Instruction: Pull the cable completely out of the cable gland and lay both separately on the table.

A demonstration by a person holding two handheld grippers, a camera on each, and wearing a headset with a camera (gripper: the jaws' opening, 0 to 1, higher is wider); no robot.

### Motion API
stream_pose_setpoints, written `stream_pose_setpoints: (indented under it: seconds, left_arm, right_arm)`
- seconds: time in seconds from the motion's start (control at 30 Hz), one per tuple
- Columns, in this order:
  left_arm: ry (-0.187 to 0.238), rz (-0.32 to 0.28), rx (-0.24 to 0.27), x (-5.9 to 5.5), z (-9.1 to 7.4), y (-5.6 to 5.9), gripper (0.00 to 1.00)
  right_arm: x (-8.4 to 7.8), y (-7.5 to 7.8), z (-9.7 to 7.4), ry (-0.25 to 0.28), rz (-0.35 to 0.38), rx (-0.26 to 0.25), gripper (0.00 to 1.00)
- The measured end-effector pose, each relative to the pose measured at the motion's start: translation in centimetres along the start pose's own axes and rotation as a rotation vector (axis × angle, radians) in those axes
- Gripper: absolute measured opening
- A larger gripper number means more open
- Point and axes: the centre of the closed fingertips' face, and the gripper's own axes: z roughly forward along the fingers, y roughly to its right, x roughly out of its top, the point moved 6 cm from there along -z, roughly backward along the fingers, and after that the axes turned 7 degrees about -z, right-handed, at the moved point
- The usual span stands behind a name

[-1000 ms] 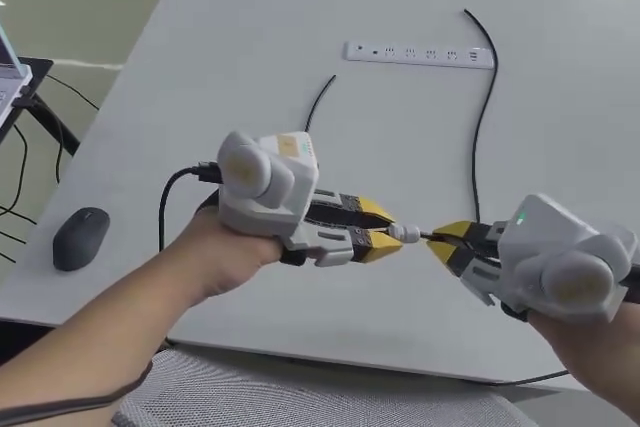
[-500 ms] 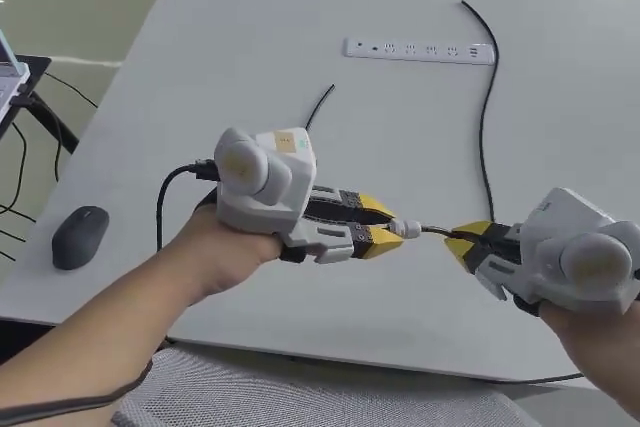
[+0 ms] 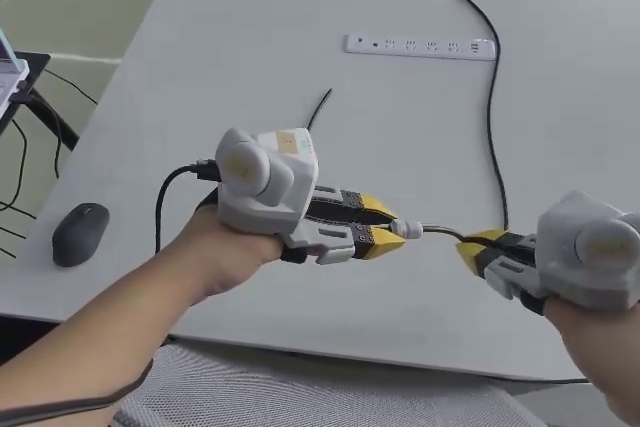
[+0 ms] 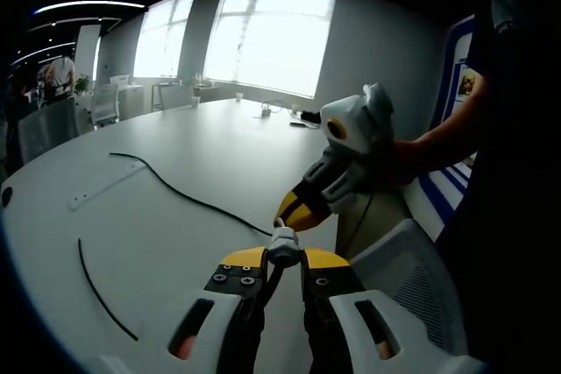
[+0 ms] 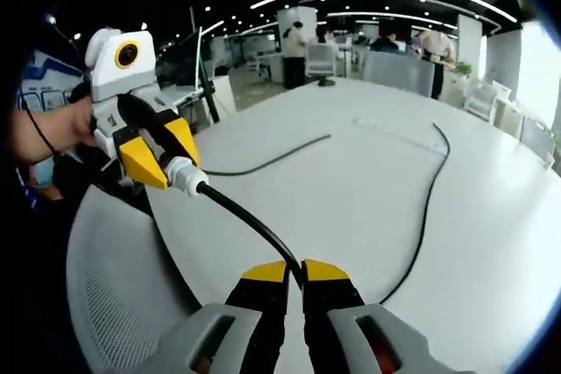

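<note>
My left gripper (image 3: 388, 232) is shut on the small white cable gland (image 3: 406, 229), held above the table's near edge. A black cable (image 3: 442, 233) comes out of the gland and runs right into my right gripper (image 3: 472, 247), which is shut on it a short way off. Beyond that, the cable trails up across the table (image 3: 490, 117). In the left gripper view the gland (image 4: 282, 241) sits between my jaws, with the right gripper (image 4: 302, 209) just past it. In the right gripper view the cable (image 5: 250, 221) stretches from my jaws to the gland (image 5: 181, 172).
A white power strip (image 3: 420, 47) lies at the far side of the grey table (image 3: 250, 57). A short loose black cable (image 3: 318, 107) lies mid-table and a dark mouse (image 3: 80, 235) at the left edge. A mesh chair (image 3: 300, 397) is below the near edge.
My right gripper has moved right, away from the left one, and a longer stretch of cable now shows between gland and right jaws. The left gripper has stayed put.
</note>
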Motion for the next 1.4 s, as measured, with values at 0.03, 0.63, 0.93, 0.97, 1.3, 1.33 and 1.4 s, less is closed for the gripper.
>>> stream_pose_setpoints:
  seconds: [0.03,0.63,0.93,0.97,1.3,1.33,1.4]
  left_arm:
    - [0.0,0.001,0.0,0.0,0.0,0.0,0.15]
    - [-0.015,0.015,0.002,-0.2,0.3,0.3,0.15]
    - [-0.013,0.01,0.01,-0.2,0.1,0.2,0.15]
    - [-0.008,0.002,0.011,-0.1,0.1,0.2,0.15]
    - [-0.007,-0.006,0.012,0.0,0.1,0.3,0.15]
    - [-0.008,-0.006,0.013,0.0,0.1,0.3,0.15]
    - [-0.009,-0.009,0.011,0.0,0.1,0.4,0.15]
  right_arm:
    - [-0.2,0.2,0.0,-0.001,0.011,-0.003,0.0]
    - [-0.9,-0.1,-0.2,0.014,0.093,0.012,0.01]
    - [-0.6,-0.4,-1.2,0.025,0.01,-0.001,0.03]
    - [-0.6,-0.1,-1.2,0.024,-0.006,-0.005,0.03]
    - [2.7,-2.1,-2.3,0.033,-0.319,-0.033,0.15]
    - [3.0,-2.5,-2.2,0.036,-0.343,-0.023,0.16]
    - [3.8,-3.7,-2.0,0.042,-0.392,-0.005,0.15]
